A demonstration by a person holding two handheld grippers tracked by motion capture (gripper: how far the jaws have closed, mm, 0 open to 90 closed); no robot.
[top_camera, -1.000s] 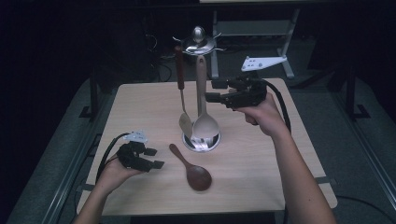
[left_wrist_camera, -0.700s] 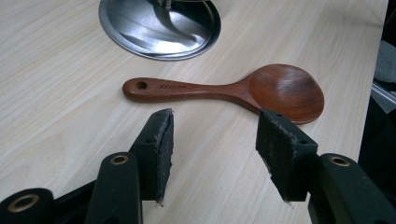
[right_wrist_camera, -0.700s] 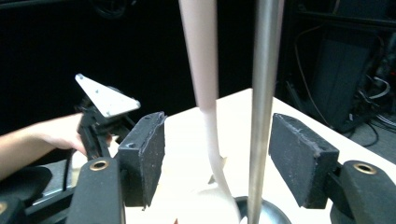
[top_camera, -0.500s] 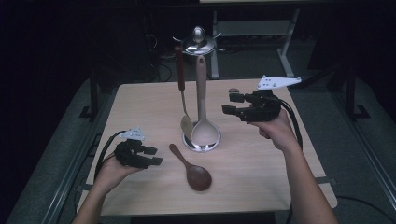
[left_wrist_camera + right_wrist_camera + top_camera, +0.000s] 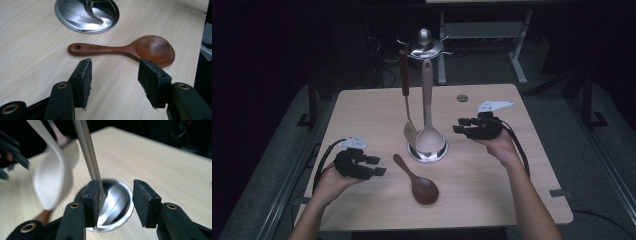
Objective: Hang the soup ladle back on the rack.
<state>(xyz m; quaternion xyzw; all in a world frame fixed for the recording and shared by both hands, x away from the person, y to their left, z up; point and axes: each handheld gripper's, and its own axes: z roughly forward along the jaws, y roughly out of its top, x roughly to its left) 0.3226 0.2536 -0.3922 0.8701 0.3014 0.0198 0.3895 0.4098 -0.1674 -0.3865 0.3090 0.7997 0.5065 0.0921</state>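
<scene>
the work in hand looked like hanging utensils on the metal rack (image 5: 427, 95), and the step at this moment seemed to be the pick-up of the wooden spoon (image 5: 417, 181), which lay flat on the table (image 5: 492, 200) just in front of the rack's round base (image 5: 87, 15), its handle end nearest that base. the left gripper (image 5: 373, 166) hovered close beside the spoon with its jaws partly open and nothing between them, the handle just beyond the pads (image 5: 85, 80). the right gripper (image 5: 464, 125) had just been closing its jaws, yet they stood apart and empty, low by the rack's base beside the pale ladle (image 5: 428, 137); whether one pad brushed the rack's pole was hard to tell through the blur. the next move probably called for the left gripper to ease forward and close across the handle.
</scene>
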